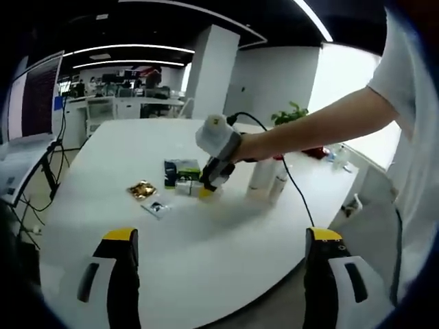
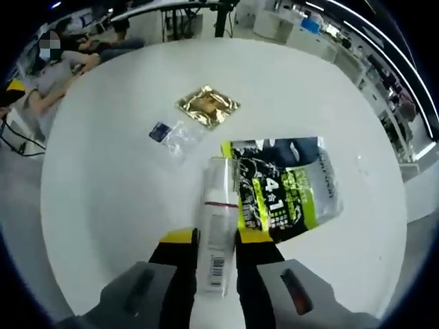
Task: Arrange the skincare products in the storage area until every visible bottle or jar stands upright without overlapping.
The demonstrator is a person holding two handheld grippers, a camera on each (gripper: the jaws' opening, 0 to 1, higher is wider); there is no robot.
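**Right gripper squeezes a tube lying on the table**

In the left gripper view, the left gripper (image 1: 223, 240) shows at the bottom with its two jaws far apart and nothing between them. It sits low over the near edge of the white table (image 1: 206, 253). Going from left to right across the table, there is a gold packet (image 1: 142, 190), then a small clear bag (image 1: 156, 208) just beside it, then a dark pouch (image 1: 180, 171). Next to the pouch is the right gripper (image 1: 206, 188), reaching in on a person's arm (image 1: 322, 127) and tipped down to the table. To its right stand two white bottles (image 1: 269, 177), upright and close together. A black cable (image 1: 296, 192) runs past them to the table's edge.

In the right gripper view, the small clear bag (image 2: 171, 135) is on the left, with the gold packet (image 2: 208, 106) just past it. Near the middle lies a clear tube (image 2: 217, 229), flat on the table (image 2: 103, 178). The right gripper (image 2: 216, 241) has its jaws pressed against both sides of the tube, near the end with the barcode. The tube's far end touches the dark pouch (image 2: 285, 188), which lies flat to the right with green and white writing on it.
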